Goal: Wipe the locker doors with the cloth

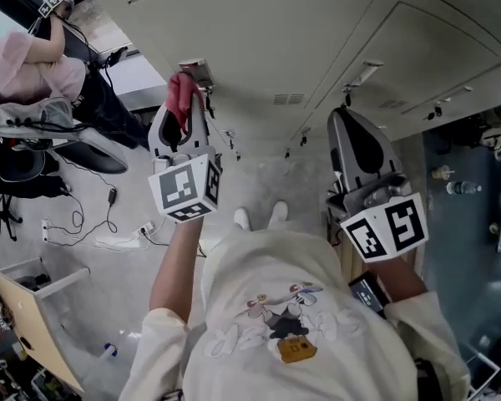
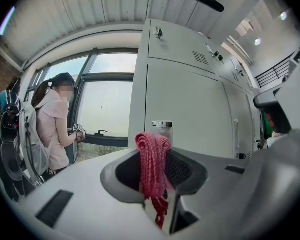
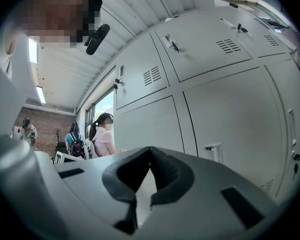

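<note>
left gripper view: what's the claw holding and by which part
The left claw is shut on the red cloth, pinching its bunched middle; a folded end pokes out past the tips. The right claw is shut and empty.

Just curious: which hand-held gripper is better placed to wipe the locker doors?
Left: the left hand-held gripper grips the red cloth, facing a locker door; the right hand-held gripper is shut, empty.
</note>
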